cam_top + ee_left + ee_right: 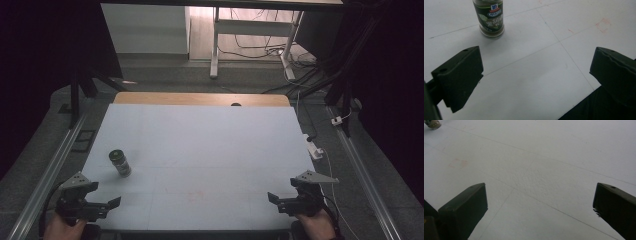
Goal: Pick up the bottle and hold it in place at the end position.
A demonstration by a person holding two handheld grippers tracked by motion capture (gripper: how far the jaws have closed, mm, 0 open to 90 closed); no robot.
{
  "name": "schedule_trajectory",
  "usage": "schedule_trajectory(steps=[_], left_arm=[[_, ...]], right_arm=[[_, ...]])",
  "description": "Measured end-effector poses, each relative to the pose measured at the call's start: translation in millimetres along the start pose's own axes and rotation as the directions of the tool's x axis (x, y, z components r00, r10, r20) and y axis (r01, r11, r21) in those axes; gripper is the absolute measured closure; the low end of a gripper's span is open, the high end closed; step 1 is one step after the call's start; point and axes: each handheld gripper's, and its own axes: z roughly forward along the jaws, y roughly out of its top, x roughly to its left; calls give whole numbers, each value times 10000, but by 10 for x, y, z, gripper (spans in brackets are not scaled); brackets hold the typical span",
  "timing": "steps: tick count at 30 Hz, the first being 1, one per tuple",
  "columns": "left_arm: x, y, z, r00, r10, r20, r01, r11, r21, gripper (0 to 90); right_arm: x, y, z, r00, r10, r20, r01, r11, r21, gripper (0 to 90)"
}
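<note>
A broad white table (210, 150) is seen from the high view, its sheet marked by thin pencilled lines and a faint reddish square (603, 25), which is judged to serve as a placement mark. A strip of bare wood (200, 98) is left uncovered along the far edge. At the near corners the two hand-held tools are kept low over the sheet and well apart, a stance judged to be a ready position with the working area left free between them. The left gripper (102, 206) is held with its jaws spread wide and nothing between them, and it is aimed roughly toward the spice jar (491, 17), so that a reach forward is judged the likely next move. The right gripper (280, 200) is likewise spread wide and grasps nothing, well away from the jar. The jar is stood upright on the left part of the table, near the left gripper but not touched by it. On its dark green label the McCormick "Mc" badge can be read, with Chinese characters beneath that are too small to be made out surely.
</note>
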Motion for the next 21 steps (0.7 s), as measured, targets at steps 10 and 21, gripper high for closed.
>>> schedule_trajectory(steps=[10,21], left_arm=[[7,4,4,10000,-36,89,36,10000,46,0],[11,10,11,9999,-41,101,39,9999,152,0]], right_arm=[[10,2,8,10000,-87,-7,87,9999,85,0],[16,3,14,9999,-161,-13,161,9998,122,0]])
